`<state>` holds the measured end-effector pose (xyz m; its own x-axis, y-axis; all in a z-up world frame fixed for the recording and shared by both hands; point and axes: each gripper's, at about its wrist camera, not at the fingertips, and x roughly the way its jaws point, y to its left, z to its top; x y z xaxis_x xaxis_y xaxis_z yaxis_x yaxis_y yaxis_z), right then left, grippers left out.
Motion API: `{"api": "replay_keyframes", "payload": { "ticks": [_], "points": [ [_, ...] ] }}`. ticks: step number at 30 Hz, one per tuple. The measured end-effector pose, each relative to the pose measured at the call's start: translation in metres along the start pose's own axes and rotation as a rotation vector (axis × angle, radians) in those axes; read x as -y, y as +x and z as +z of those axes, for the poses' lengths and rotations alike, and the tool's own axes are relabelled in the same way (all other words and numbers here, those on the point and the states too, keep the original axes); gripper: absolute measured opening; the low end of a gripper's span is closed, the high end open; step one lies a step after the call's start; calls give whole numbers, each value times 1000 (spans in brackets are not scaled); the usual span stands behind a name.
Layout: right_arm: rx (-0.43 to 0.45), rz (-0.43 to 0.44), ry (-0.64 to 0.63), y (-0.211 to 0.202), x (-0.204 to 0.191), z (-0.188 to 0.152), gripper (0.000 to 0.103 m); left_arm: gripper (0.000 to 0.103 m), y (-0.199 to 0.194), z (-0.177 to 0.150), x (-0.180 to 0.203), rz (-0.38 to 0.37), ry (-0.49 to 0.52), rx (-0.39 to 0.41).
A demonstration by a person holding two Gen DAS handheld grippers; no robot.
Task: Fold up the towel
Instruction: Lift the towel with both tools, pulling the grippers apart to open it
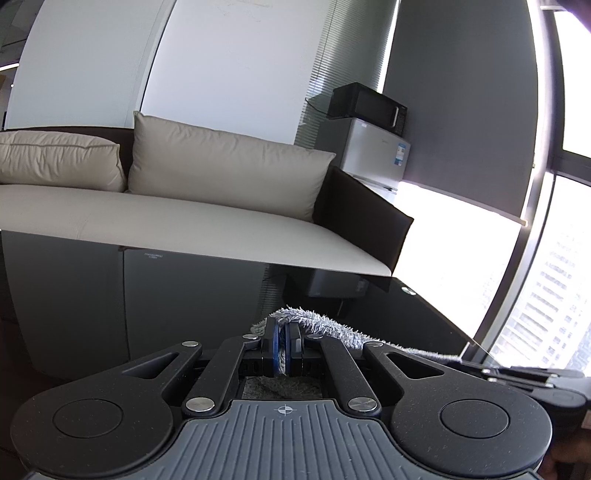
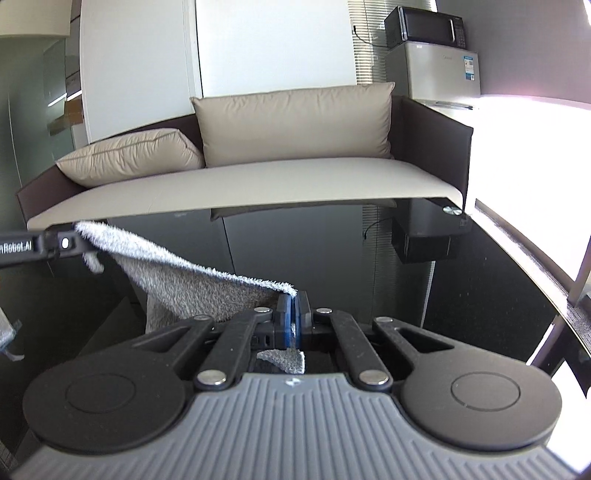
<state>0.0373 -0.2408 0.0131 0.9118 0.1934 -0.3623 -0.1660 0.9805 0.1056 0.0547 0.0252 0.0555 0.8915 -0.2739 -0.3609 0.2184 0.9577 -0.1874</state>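
Towel point(image 2: 192, 284) grey, fluffy, stretched mid-air

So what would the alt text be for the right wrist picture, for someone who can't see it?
A handheld right gripper, shut on one end of a grey towel, holds it above a glossy black table. The left gripper pinches the towel's other end at the left edge. Behind stand a beige sofa, a small fridge and a microwave.

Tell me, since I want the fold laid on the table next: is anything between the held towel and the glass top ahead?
Nothing visible. The left gripper and right gripper each pinch an edge of the grey towel, which hangs above the black glass table. The table surface ahead shows only reflections of the sofa.
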Motion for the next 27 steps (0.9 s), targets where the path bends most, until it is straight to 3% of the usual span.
{"api": "replay_keyframes", "payload": {
  "ticks": [12, 18, 27],
  "points": [
    [144, 57, -62, -18, 12, 86, 1, 3, -21, 32, 25, 23, 37, 58],
    [170, 74, -128, -29, 10, 122, 1, 3, -29, 57, 33, 30, 42, 87],
    [181, 84, -173, -50, 7, 149, 1, 3, -49, 87, 49, 43, 77, 122]
  ]
}}
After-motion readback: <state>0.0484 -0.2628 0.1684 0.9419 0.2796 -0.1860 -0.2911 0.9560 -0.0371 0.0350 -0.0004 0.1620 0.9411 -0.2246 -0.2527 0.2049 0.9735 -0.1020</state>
